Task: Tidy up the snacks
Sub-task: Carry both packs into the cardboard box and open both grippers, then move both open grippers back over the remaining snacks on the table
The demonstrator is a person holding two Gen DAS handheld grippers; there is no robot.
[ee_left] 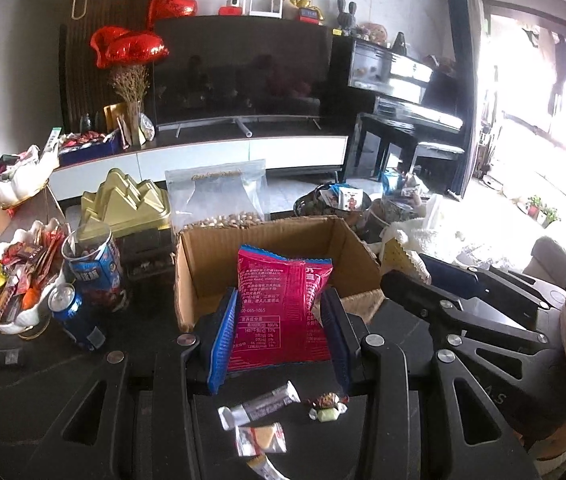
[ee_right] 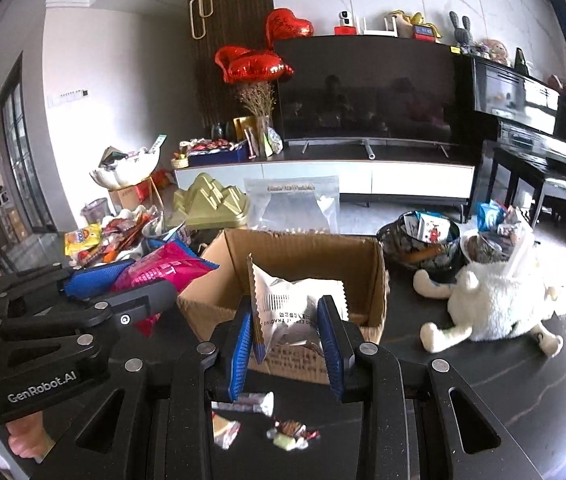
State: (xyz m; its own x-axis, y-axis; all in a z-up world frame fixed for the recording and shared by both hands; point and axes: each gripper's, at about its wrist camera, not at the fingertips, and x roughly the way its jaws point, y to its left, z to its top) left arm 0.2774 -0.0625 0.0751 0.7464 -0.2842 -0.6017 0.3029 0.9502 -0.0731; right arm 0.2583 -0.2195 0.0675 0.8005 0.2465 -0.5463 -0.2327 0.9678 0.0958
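My left gripper [ee_left: 279, 312] is shut on a pink snack bag [ee_left: 283, 300], held upright just in front of an open cardboard box [ee_left: 191, 264]. My right gripper [ee_right: 287, 320] is shut on a silver snack packet [ee_right: 291, 304], held before the same cardboard box [ee_right: 375, 280]. In the right wrist view the left gripper [ee_right: 123, 280] shows at the left with the pink snack bag [ee_right: 171, 268]. In the left wrist view the right gripper [ee_left: 443, 280] shows at the right. Several small wrapped sweets [ee_left: 259, 404] lie on the dark table below both grippers.
Left of the box stand a blue can [ee_left: 75, 316], a blue tub [ee_left: 91, 264] and a white bowl of snacks [ee_left: 15, 280]. A gold mountain-shaped box [ee_left: 127, 204] and a clear bag of nuts [ee_left: 219, 196] stand behind. A white plush toy [ee_right: 495, 304] and a dark snack bowl [ee_right: 415, 240] are at the right.
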